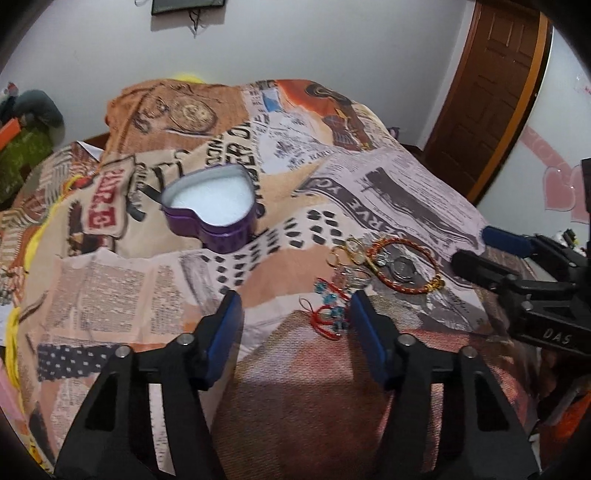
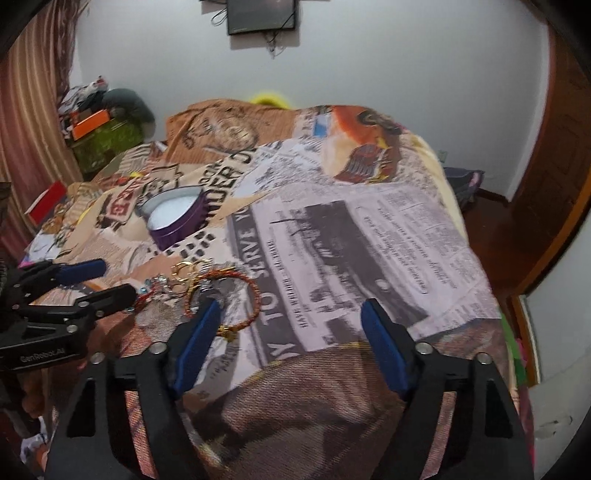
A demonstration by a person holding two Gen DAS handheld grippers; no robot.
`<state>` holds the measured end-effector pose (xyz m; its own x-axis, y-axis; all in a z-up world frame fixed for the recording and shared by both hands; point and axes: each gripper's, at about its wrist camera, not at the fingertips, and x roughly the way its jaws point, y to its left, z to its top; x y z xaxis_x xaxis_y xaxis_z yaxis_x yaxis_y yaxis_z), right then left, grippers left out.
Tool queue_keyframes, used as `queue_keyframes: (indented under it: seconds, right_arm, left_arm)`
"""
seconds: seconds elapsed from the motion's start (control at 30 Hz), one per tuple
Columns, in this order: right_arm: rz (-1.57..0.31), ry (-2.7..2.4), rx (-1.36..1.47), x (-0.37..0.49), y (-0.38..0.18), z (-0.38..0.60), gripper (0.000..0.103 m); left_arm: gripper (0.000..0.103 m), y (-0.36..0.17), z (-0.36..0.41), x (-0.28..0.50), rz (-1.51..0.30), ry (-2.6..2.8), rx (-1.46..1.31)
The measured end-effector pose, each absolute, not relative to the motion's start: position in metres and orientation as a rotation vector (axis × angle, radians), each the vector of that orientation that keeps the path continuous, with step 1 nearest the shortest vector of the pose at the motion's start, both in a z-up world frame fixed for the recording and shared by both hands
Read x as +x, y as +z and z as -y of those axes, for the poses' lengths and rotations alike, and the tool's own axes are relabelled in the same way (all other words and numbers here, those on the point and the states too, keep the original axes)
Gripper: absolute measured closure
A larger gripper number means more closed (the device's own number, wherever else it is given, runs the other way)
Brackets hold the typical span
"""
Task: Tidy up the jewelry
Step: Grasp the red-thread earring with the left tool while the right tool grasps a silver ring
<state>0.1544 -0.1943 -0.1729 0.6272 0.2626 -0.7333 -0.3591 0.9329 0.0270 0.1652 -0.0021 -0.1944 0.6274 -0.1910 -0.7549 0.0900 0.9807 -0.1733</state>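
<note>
A purple heart-shaped tin (image 1: 210, 210) with a white lining stands open on the printed bedspread; it also shows in the right wrist view (image 2: 173, 218). A pile of jewelry lies right of it: a red-and-gold braided bracelet (image 1: 406, 266), gold hoops (image 1: 347, 253), a watch (image 1: 400, 266) and a red cord with blue beads (image 1: 330, 314). My left gripper (image 1: 295, 314) is open and empty, just left of the beaded cord. My right gripper (image 2: 291, 325) is open and empty, its left finger beside the braided bracelet (image 2: 255, 295); it shows at the right in the left wrist view (image 1: 476, 254).
The bed is covered by a newspaper-print bedspread (image 2: 369, 240). A wooden door (image 1: 491, 92) is at the right. Boxes and clutter (image 2: 99, 125) stand at the far left by a striped curtain (image 2: 33, 122). A dark frame (image 2: 262, 14) hangs on the wall.
</note>
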Motion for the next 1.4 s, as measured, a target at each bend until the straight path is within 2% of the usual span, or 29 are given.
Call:
queue_keyframes:
  seconds: [0.07,0.17,0.3,0.43,0.57,0.7,0.87,0.93,1.03,1.1,1.4]
  right_arm:
    - [-0.837,0.389,-0.123,0.156,-0.176,0.19,0.037]
    - [-0.871,0.427,-0.129,0.159,-0.183,0.184,0.042]
    - [-0.884,0.457,-0.136,0.157,-0.185,0.179,0.042]
    - [-0.873,0.46,-0.146,0.156,-0.179,0.178,0.044]
    - [-0.892,0.508,-0.142,0.161,-0.179,0.17,0.059]
    - [-0.924,0.54,-0.15,0.166,-0.185,0.161,0.071]
    - [-0.963,0.571,-0.151,0.17,-0.194,0.153,0.078]
    - [-0.967,0.581,-0.151,0.169,-0.193,0.152,0.086]
    - [-0.968,0.578,-0.155,0.169,-0.193,0.152,0.088]
    - [-0.964,0.573,-0.153,0.168,-0.191,0.153,0.097]
    - [-0.928,0.54,-0.138,0.165,-0.177,0.156,0.097]
  left_arm:
    - [0.052,-0.197,0.004,0.167,-0.889,-0.182,-0.132]
    - [0.055,-0.199,0.009,0.167,-0.891,-0.198,-0.129]
    - [0.075,-0.199,0.012,0.167,-0.882,-0.209,-0.112]
    - [0.084,-0.199,0.015,0.166,-0.869,-0.22,-0.093]
    - [0.097,-0.2,0.015,0.168,-0.864,-0.233,-0.095]
    - [0.097,-0.199,0.014,0.168,-0.855,-0.246,-0.107]
    - [0.097,-0.19,0.015,0.161,-0.824,-0.247,-0.087]
    - [0.097,-0.185,0.014,0.159,-0.81,-0.247,-0.082]
    - [0.097,-0.177,0.012,0.157,-0.792,-0.244,-0.083]
    - [0.097,-0.172,0.01,0.155,-0.779,-0.241,-0.087]
    - [0.097,-0.148,-0.003,0.143,-0.725,-0.211,-0.096]
